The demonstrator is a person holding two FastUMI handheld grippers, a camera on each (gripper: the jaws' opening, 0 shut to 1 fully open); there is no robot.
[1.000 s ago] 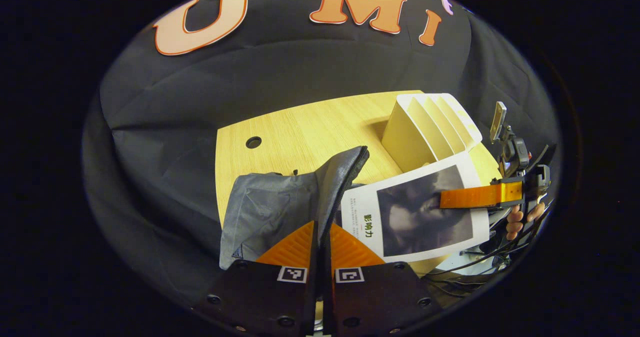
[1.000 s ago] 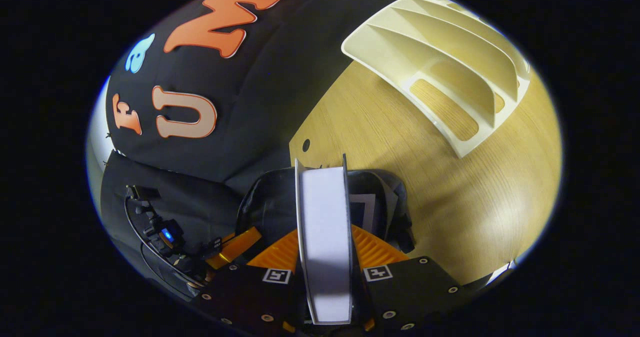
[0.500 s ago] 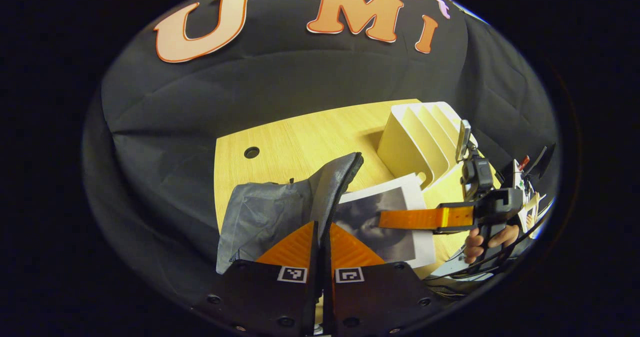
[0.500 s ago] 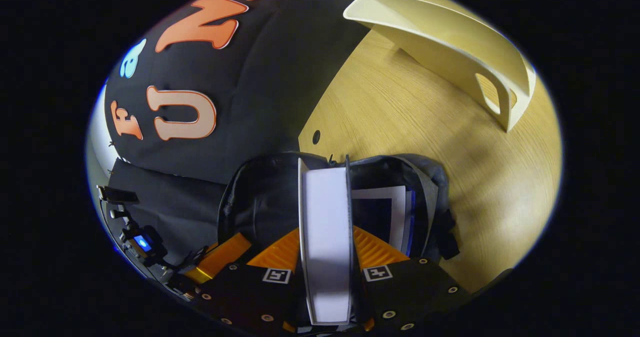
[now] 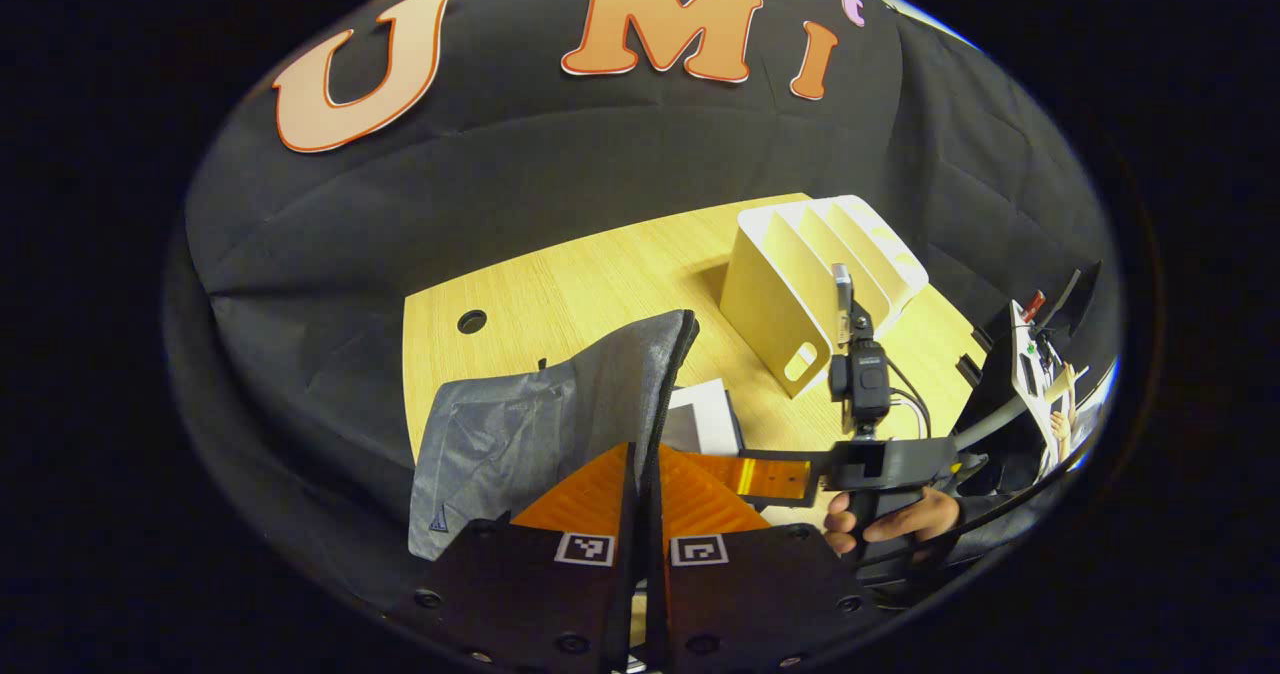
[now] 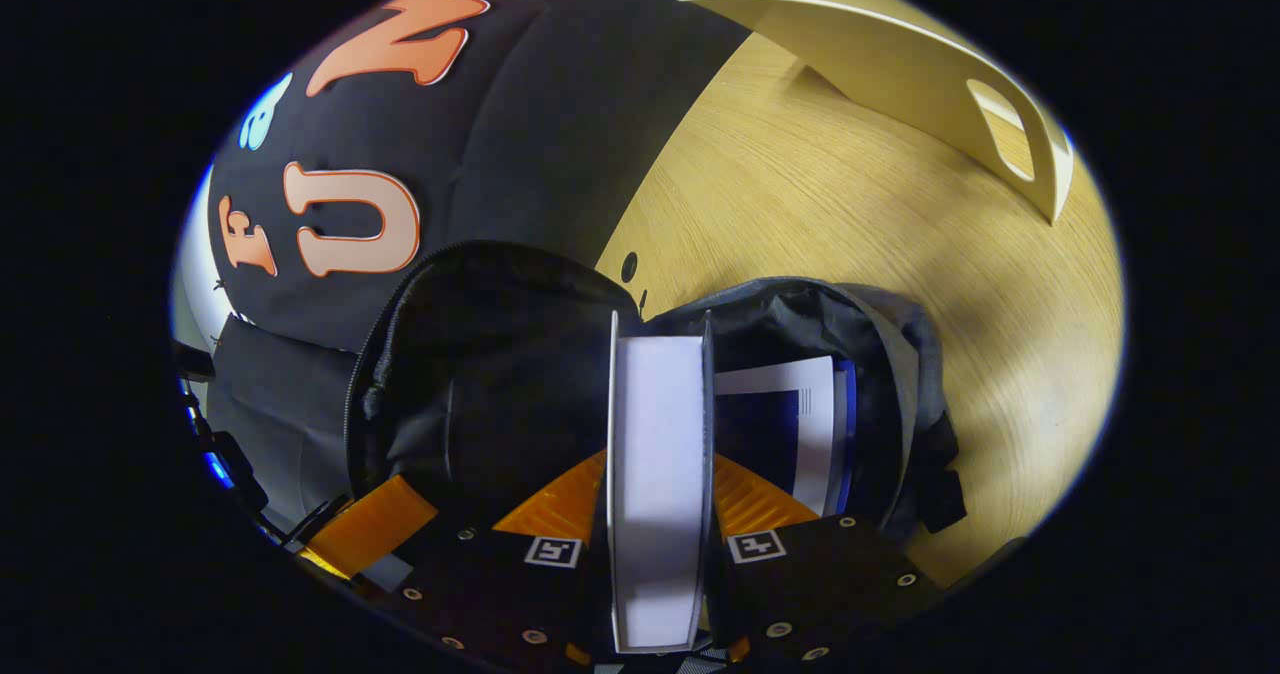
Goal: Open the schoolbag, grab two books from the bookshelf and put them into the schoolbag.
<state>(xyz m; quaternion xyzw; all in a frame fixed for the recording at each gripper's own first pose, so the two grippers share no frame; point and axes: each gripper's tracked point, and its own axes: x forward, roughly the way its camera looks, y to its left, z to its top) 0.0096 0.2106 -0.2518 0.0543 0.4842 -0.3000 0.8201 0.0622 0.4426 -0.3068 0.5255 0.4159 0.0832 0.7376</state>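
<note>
**Second book going into the bag**

While the left gripper point(image 5: 640, 474) has its two fingers pinched together on the raised edge of the grey schoolbag point(image 5: 520, 434) flap, holding that side up, the right gripper point(image 6: 655, 499) is clamped on a white book point(image 6: 655, 474), one finger flat on each cover, page edges facing the camera. So neither one has any real gap: the left is closed down to the thickness of the fabric, the right is spread just as wide as the book.

In the right gripper view the book sits in the mouth of the open bag, with the dark lining on its left. Just to its right, already inside the bag, there's another book point(image 6: 800, 424) with a white and dark blue cover. The left gripper's finger pokes in at the lower left of that view, at the bag's edge.

From the left gripper view you can see the right gripper point(image 5: 745, 474) coming in from the right at the bag opening, with a hand point(image 5: 895, 519) wrapped around its handle, and a corner of the white book sticking out above the opening.

The bag lies on a light wooden table point(image 5: 590, 284). The cream bookshelf point(image 5: 815, 274), a slotted file rack, stands farther back on the table, well apart from the bag.
</note>
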